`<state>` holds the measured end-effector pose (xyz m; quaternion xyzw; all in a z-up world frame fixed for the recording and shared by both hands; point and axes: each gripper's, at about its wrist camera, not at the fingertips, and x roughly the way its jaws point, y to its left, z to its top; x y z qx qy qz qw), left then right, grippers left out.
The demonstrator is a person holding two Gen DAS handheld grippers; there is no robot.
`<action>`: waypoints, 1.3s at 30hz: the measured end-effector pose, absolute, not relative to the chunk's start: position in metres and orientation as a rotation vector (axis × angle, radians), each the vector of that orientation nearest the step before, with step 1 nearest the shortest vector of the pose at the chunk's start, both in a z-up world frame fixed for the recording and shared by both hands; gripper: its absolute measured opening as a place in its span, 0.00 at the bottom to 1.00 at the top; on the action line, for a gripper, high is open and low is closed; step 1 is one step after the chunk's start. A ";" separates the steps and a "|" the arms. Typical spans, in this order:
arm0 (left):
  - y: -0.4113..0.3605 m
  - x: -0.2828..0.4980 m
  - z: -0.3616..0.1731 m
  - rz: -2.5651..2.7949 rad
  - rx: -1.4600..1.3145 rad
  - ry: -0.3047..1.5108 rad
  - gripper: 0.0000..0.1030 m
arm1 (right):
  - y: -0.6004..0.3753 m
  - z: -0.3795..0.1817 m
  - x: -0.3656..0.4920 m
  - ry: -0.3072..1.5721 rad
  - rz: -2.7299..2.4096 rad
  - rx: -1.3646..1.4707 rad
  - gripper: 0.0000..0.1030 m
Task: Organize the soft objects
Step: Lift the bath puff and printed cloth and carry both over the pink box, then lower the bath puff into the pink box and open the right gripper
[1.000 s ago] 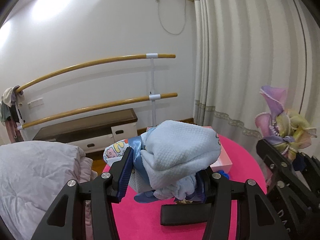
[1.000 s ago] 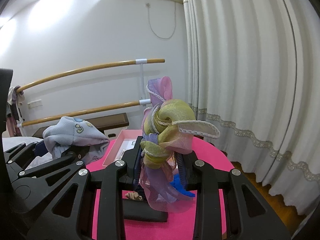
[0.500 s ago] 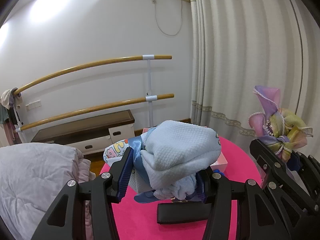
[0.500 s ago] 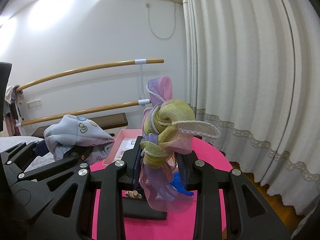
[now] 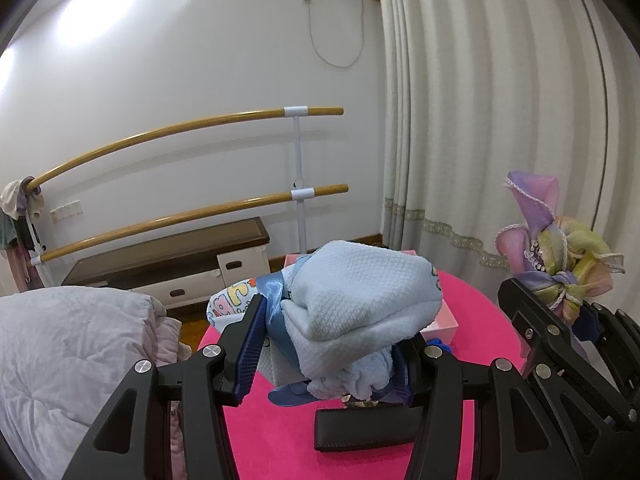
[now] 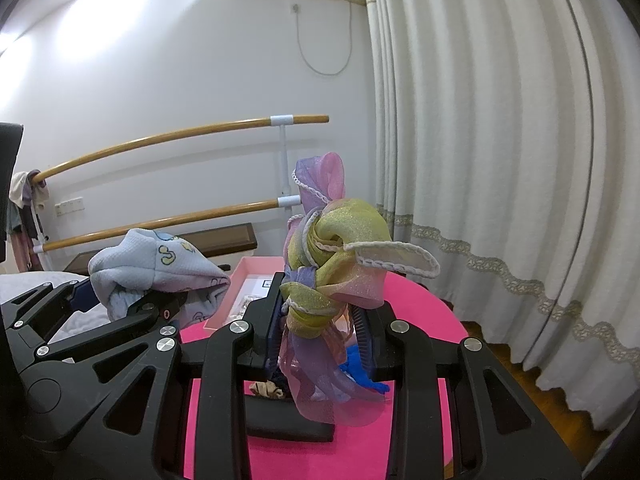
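Holding two bundles above the pink round table (image 5: 472,300). My left gripper (image 5: 332,344) is clamped on a folded light-blue cloth (image 5: 360,296), jaws partway apart around its bulk. My right gripper (image 6: 320,328) is squeezed tight on a sheer pastel ribbon bow (image 6: 340,248). Behind both, an open pink box (image 6: 240,284) sits on the table.

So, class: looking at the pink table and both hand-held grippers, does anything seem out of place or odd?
Nothing is spilled or damaged. The left hand-held gripper holds a bundled light blue cloth; the right hand-held gripper clamps an organza bow. A few small items lie loose on the pink table beside the pink box.
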<state>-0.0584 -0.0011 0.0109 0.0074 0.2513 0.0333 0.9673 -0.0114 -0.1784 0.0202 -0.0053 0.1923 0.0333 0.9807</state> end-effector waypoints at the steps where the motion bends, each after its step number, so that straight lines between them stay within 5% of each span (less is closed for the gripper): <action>1: -0.001 -0.056 0.010 0.069 0.017 0.510 0.49 | -0.178 0.020 -0.011 0.390 0.068 -0.011 0.28; 39: -0.001 0.188 -0.069 0.082 0.044 0.860 0.49 | -0.171 -0.076 0.164 0.725 0.084 0.019 0.28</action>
